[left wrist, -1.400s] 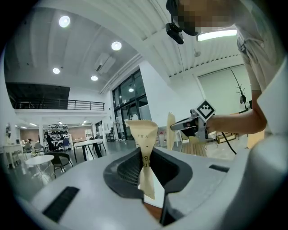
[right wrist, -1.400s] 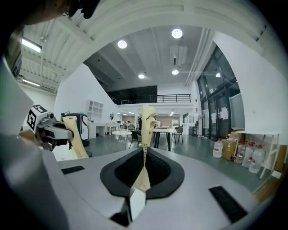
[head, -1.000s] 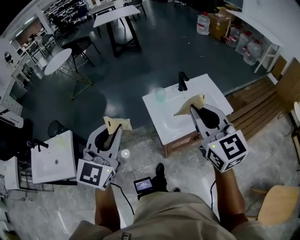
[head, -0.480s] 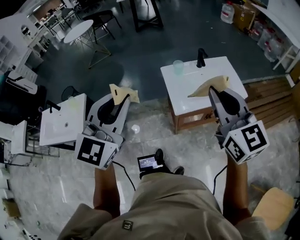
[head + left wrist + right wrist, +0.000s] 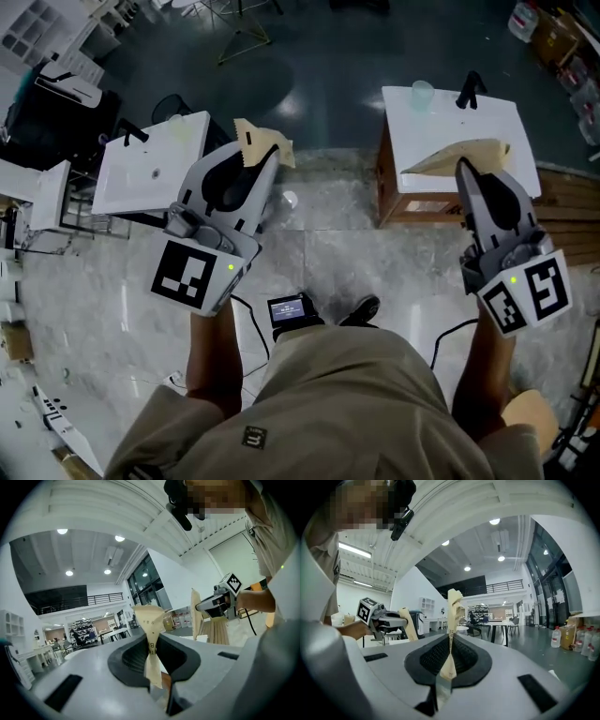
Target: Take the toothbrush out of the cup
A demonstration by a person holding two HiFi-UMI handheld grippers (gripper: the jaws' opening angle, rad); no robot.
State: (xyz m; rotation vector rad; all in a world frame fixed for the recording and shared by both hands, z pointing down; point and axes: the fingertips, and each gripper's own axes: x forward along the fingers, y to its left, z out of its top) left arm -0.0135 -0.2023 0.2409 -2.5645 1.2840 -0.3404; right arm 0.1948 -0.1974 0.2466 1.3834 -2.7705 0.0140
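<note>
Head view is showing the person standing on the marbled floor with both tools held out level, well apart from the white counter at upper right. There the pale cup is sitting near the far edge beside a black tap (any toothbrush in it is too small to make out). The left claw is pinching a tan paper scrap with a zigzag edge. The left gripper view is showing its jaws closed narrowly on that scrap, which is carrying what reads as a dark "B" and smaller print too blurred to read. The right claw is clamping a tan paper sheet almost flat between its jaws, and the faint print on it is coming out illegible. The marker cube on each tool is displaying black-and-white squares, no words. A small lit screen is lying on the floor by the person's shoe.
</note>
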